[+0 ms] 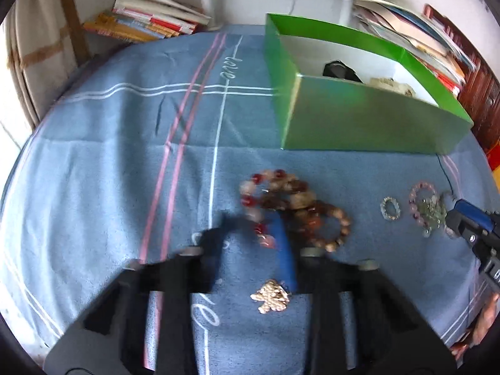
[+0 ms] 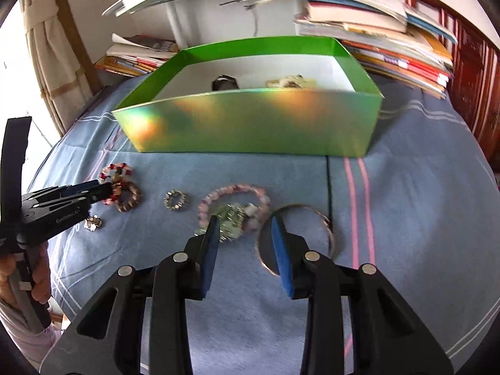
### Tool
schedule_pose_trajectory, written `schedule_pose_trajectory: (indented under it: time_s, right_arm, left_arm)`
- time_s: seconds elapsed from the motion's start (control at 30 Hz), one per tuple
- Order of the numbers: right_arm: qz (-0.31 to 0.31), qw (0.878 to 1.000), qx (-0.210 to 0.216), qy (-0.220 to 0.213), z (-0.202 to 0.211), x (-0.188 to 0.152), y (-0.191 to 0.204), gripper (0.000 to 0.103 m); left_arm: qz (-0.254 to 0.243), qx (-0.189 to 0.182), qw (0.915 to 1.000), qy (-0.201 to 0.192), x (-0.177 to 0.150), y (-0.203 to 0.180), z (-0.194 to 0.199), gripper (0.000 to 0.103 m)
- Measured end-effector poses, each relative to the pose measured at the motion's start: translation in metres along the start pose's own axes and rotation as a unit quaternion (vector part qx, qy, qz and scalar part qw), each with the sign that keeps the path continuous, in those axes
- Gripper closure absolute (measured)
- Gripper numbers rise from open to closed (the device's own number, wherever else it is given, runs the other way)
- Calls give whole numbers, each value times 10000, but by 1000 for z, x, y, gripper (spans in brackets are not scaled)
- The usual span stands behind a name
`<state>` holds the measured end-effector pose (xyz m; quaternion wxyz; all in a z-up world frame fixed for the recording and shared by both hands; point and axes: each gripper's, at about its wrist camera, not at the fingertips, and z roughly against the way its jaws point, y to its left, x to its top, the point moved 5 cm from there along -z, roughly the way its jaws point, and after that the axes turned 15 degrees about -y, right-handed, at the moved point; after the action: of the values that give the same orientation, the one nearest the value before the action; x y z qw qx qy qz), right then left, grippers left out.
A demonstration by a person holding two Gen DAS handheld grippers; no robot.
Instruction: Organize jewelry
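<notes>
A green box [image 1: 359, 125] [image 2: 250, 122] stands on the blue cloth and holds a dark item [image 2: 223, 82] and a pale piece [image 2: 290, 82]. My left gripper [image 1: 254, 228] is open, its tips astride the red and pink bead bracelet [image 1: 253, 197], which lies against brown bead bracelets [image 1: 315, 215]. A gold brooch [image 1: 271, 295] lies between the fingers. My right gripper [image 2: 245, 228] is open over a pink bead bracelet [image 2: 234, 195] with a green cluster [image 2: 231, 218]. A metal bangle [image 2: 325, 222] lies under its right finger. A small ring bracelet [image 2: 176, 200] lies left.
Stacks of books and magazines [image 2: 384, 40] [image 1: 147, 22] lie behind the box at the back edge of the cloth. A dark wooden door [image 2: 472, 72] is at the right. A curtain [image 2: 47, 47] hangs at the left.
</notes>
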<state>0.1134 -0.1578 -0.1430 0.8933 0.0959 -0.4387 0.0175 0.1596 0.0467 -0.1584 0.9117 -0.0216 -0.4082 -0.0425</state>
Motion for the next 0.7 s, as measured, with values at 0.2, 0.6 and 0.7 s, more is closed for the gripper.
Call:
schedule_pose_trajectory:
  time_s: [0.2,0.6,0.7]
  right_arm:
    - [-184,9998,-45,-26,4,-3,-12,69]
    - [-297,9995,-15,-63,9,-5,-11,68]
    - [-217,9996,162,-37,10,-8,-1,68]
  left_arm:
    - [117,-291,9994,-143,12,-10,15,95]
    - [-39,-1325,9890,-660,45,-56,77,95]
    - [-170,-1396,9894,-375,25,-71,66,95]
